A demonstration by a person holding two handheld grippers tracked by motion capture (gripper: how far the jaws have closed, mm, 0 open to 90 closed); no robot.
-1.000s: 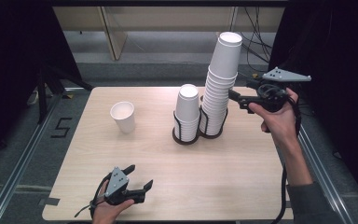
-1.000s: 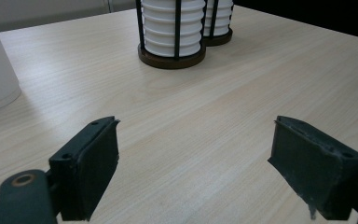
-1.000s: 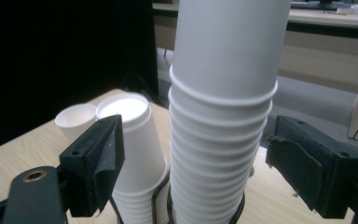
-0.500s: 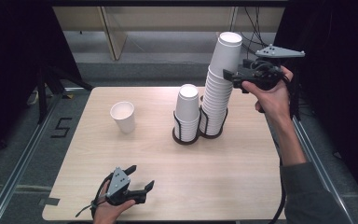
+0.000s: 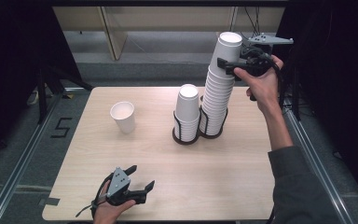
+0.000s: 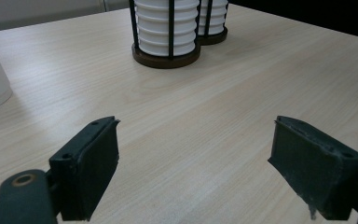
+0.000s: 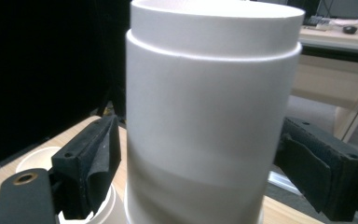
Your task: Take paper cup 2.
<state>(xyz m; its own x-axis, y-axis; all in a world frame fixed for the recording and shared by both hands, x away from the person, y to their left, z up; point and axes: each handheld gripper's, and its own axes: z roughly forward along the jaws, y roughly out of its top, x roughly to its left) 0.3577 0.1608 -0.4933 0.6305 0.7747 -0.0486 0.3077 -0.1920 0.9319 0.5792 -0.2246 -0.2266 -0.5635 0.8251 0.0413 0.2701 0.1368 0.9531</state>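
The right gripper is bracketing, jaws open and not yet pressing, the top cup of the tall stack in the counter's rack: light, thin-walled, crushable, so grip gently below the rim; left gripper is idling open.

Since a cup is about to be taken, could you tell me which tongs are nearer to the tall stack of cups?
The right tongs: their jaws flank the top cup of the tall stack. The left tongs rest open near the table's front edge, far from it.
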